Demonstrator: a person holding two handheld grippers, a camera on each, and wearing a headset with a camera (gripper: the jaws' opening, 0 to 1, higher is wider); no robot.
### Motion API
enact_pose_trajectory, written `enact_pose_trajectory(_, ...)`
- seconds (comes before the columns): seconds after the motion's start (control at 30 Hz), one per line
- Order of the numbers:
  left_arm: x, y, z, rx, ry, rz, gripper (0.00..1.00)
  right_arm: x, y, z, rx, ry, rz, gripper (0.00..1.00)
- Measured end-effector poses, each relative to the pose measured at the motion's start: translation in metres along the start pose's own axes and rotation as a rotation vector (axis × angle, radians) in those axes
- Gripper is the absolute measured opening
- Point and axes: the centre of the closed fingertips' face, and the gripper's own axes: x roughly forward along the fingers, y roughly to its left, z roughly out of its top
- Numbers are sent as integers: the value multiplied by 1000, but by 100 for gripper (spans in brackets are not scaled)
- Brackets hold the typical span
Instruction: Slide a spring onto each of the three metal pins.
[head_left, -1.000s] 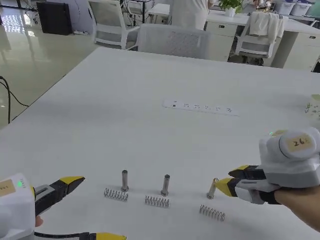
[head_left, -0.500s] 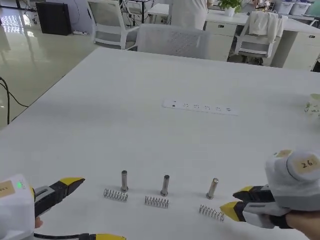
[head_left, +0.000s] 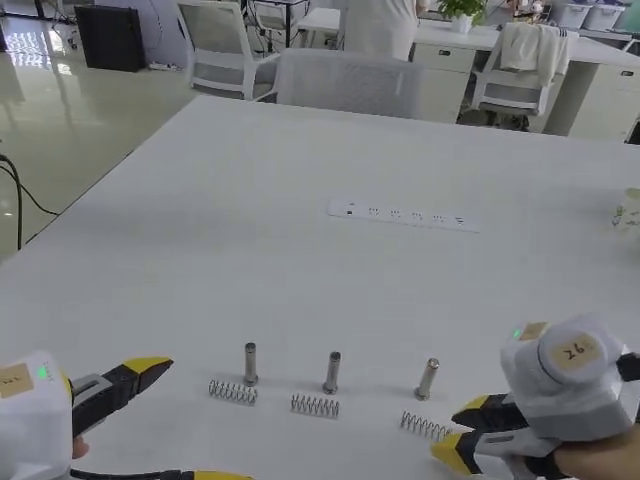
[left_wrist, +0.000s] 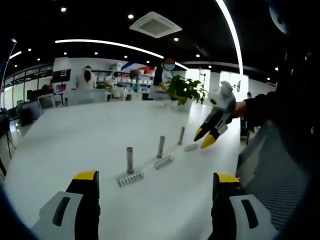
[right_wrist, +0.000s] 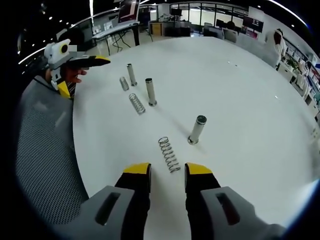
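Head view: three metal pins stand upright in a row on the white surface (head_left: 300, 250), towards 6 o'clock of the picture: left pin (head_left: 250, 362), middle pin (head_left: 333, 371), right pin (head_left: 428, 378). A spring lies flat just at the 6 o'clock of each: left spring (head_left: 233, 391), middle spring (head_left: 315, 405), right spring (head_left: 425, 427); none is threaded yet. My right gripper (head_left: 458, 428) sits at 5 o'clock, its yellow tips just beside the right spring's end. My left gripper (head_left: 183, 420) sits at 7 o'clock, spread wide, well apart from the left pin.

Left gripper view: my jaws are spread wide with nothing between them; the left pin and left spring lie at 12 o'clock of the gap, near but untouched; the right gripper hovers at 2 o'clock, over the far end of the row.

Right gripper view: my jaws are parted by a narrow gap, pinching nothing; the right spring lies lengthwise at 12 o'clock, its near end at the mouth of the gap; I cannot tell whether it touches a tip; the right pin stands at its 1 o'clock, apart.

Handling, my judgement: thin wire, very light, springy along its length, easy to crush sideways; round, so it may roll or flick from the tips. Pinch gently across the coils at the near end, leaving the far end free to slip over the pin head. The pin looks free-standing; a knock could topple it.
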Motion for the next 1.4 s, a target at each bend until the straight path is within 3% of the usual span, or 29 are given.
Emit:
enact_pose_trajectory(0.83,-1,1,2,-11,-15,0,89,14,-6,-8,-104,119,27,8)
enact_pose_trajectory(1.4,0,-3,5,0,-18,-22,85,-2,15,18,-159,81,48,8)
